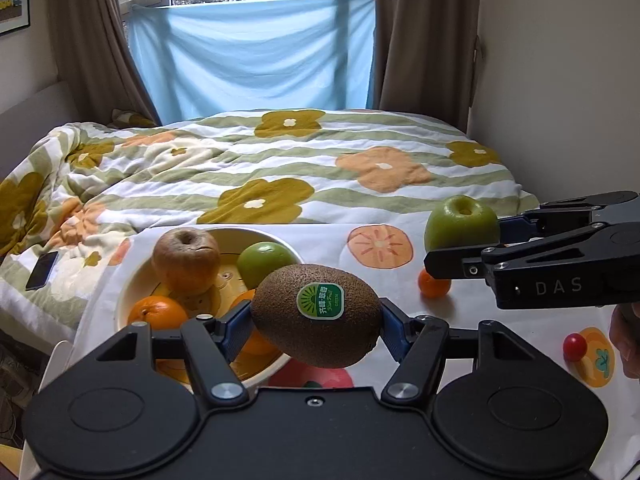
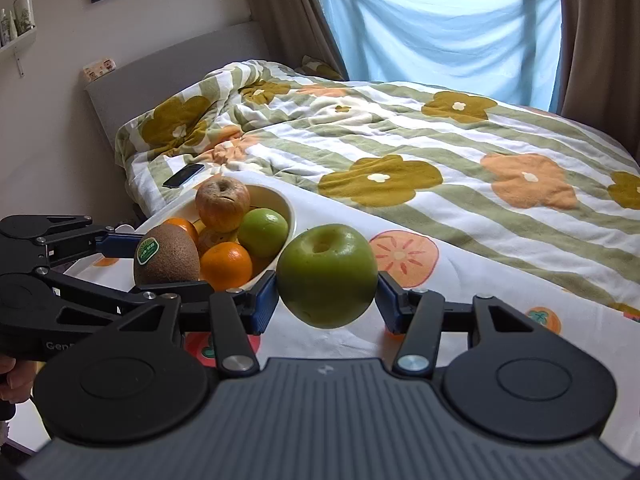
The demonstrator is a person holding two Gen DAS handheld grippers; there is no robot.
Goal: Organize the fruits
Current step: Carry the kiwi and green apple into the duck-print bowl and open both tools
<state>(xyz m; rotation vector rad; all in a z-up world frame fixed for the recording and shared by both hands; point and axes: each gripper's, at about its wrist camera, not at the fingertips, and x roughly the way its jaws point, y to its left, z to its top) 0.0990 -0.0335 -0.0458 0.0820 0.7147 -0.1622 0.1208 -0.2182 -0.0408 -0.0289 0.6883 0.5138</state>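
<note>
Partly done: bowl point(image 1: 132, 280) at lower left already holding a brownish apple point(image 1: 186, 260), a green apple point(image 1: 266, 262) and oranges point(image 1: 158, 314). Left claw point(image 1: 316, 324) clamped on a kiwi point(image 1: 316, 316) beside the bowl. Right claw point(image 2: 327, 292) gripping another green apple point(image 2: 326, 276). Left on the table point(image 1: 400, 320): a small orange point(image 1: 434, 283) and a red cherry tomato point(image 1: 575, 346), lower right.
</note>
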